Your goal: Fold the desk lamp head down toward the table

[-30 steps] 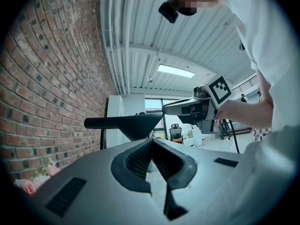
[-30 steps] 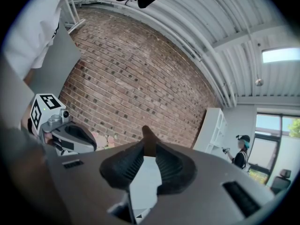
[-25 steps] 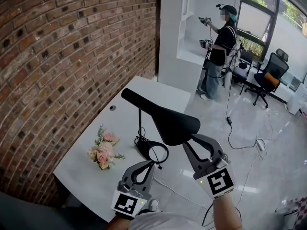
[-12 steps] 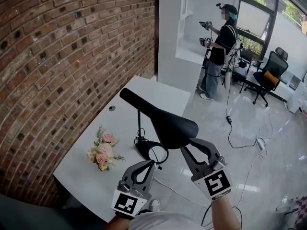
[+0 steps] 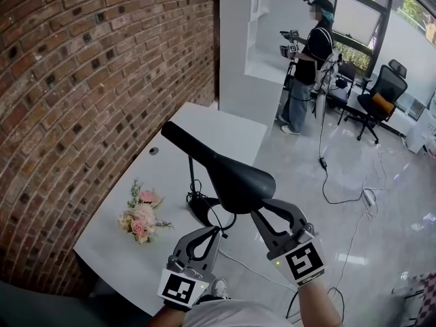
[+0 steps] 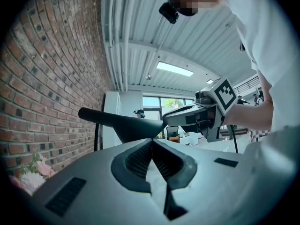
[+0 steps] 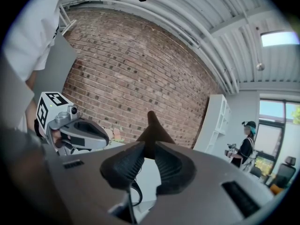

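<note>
Brick wall to the left, white table against it: black desk lamp stands on the table with its head raised
Lamp base sits near the table's front edge, with a thin stem rising upright from it. Lamp head is carried well clear of the table top, narrow end pointing away, broad end toward the person. Right gripper has its jaws clamped on that broad end. Left gripper is just beside the base, jaws pressed together with nothing between them. Small bunch of pink flowers lies on the table left of the base, apart from it. Second person stands well back on the tiled floor, near an office chair
</note>
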The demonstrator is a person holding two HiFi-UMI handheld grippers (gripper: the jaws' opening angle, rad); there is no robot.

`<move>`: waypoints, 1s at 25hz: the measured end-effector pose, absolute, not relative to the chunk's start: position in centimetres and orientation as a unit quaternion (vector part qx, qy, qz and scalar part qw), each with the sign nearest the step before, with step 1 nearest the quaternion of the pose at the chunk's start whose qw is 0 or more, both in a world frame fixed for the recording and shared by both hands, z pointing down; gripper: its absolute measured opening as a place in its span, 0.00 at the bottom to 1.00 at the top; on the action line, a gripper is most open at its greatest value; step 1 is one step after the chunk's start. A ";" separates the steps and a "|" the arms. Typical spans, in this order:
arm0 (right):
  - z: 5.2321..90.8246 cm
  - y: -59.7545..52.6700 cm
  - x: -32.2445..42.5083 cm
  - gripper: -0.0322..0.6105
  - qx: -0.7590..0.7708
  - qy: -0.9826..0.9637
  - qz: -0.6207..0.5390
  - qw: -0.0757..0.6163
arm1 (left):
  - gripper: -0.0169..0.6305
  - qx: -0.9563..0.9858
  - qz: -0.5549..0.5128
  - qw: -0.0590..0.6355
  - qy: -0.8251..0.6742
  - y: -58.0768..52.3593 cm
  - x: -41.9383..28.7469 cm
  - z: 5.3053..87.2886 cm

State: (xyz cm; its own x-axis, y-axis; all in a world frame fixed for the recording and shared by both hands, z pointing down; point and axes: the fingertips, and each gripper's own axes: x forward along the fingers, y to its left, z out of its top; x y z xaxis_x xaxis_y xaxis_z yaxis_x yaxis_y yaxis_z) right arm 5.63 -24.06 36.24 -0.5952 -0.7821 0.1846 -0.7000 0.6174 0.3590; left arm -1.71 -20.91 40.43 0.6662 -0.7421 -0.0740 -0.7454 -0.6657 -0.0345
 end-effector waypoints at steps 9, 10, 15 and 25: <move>38.0 -24.3 5.6 0.17 0.413 -0.885 -0.109 0.186 | 0.04 -0.911 0.028 0.029 0.411 -21.3 -2.1 40.7; 38.4 -24.4 5.6 0.17 0.411 -0.885 -0.105 0.191 | 0.04 -0.910 0.027 0.030 0.412 -21.4 -2.2 40.8; 39.5 -24.6 5.5 0.16 0.410 -0.885 -0.095 0.197 | 0.04 -0.909 0.027 0.028 0.415 -21.6 -2.6 40.9; 41.0 -25.0 5.0 0.16 0.404 -0.884 -0.087 0.218 | 0.04 -0.910 0.027 0.025 0.413 -22.0 -2.9 41.0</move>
